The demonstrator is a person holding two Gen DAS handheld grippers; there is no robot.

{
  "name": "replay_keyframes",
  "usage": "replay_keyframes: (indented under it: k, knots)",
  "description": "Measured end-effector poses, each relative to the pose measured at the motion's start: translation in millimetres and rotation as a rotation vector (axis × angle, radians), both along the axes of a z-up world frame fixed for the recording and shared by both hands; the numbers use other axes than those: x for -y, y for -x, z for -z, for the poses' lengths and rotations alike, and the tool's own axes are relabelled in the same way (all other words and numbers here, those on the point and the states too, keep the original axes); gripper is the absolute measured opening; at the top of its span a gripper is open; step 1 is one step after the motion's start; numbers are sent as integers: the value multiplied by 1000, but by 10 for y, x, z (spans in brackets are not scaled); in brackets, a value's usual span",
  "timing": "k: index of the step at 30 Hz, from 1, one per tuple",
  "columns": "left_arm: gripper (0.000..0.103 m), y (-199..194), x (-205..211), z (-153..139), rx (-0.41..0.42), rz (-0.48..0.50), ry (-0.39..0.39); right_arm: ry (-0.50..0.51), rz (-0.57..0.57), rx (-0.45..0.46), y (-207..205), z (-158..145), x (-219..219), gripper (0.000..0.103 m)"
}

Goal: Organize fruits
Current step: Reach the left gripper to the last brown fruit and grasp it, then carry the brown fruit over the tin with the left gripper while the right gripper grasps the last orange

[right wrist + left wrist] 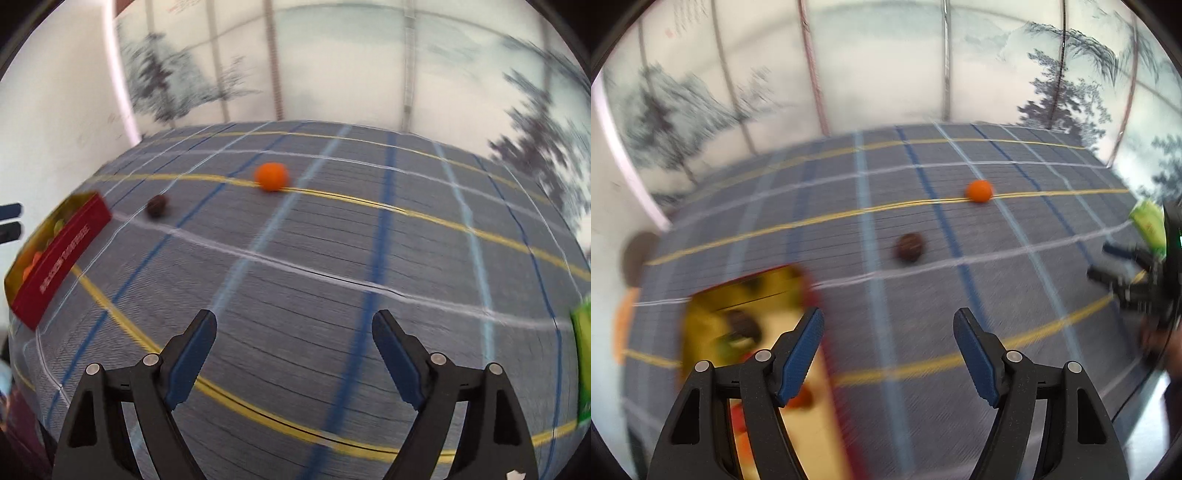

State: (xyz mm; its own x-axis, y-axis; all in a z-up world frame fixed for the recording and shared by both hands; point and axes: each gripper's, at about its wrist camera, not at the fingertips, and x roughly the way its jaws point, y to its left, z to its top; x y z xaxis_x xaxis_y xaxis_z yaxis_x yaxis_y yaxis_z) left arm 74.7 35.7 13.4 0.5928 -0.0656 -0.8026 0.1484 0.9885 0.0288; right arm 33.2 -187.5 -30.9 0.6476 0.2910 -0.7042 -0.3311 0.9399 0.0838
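On the bench, over a grey checked cloth with yellow, blue and white lines, an orange sits on a yellow line toward the far edge. Just nearer and to its left lies a small dark fruit, apart from it. At the left edge stands a red box, gold inside, with blurred fruits in it, orange and yellow-green; I cannot tell them more closely. At the right edge there is something green, too blurred to name. My left hand-held gripper hangs over the box's near end, jaws apart and nothing between them. My right hand-held gripper is over bare cloth, jaws wide apart and empty. Both views are smeared.
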Motion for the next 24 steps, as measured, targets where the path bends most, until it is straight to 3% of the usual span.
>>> replay_keyframes:
  k: [2, 5, 7, 12, 13, 14, 16, 19, 24]
  knots:
    - [73, -352, 93, 129, -30, 5, 16, -53, 14, -6, -9, 3, 129, 84]
    - [72, -684, 207, 276, -21, 14, -74, -100, 3, 20, 23, -28, 204, 91]
    - [72, -903, 253, 401, -57, 34, -97, -120, -21, 28, 45, -40, 205, 92]
    - [69, -1208, 359, 713, -151, 47, -157, -174, -50, 51, 88, -74, 253, 94]
    - [64, -1259, 369, 782, -168, 40, -160, -182, -51, 54, 101, -79, 262, 95]
    - [53, -1283, 360, 831, -180, 32, -149, -189, -53, 56, 111, -79, 272, 95]
    - [35, -1311, 262, 838, -182, -1, -36, -191, -64, 51, 112, -84, 255, 95]
    - [35, -1238, 212, 827, -190, -51, 56, -183, -114, 21, 22, -137, 158, 95]
    - [35, -752, 333, 616, -149, -47, 101, -110, -212, 39, -469, -326, -147, 95]
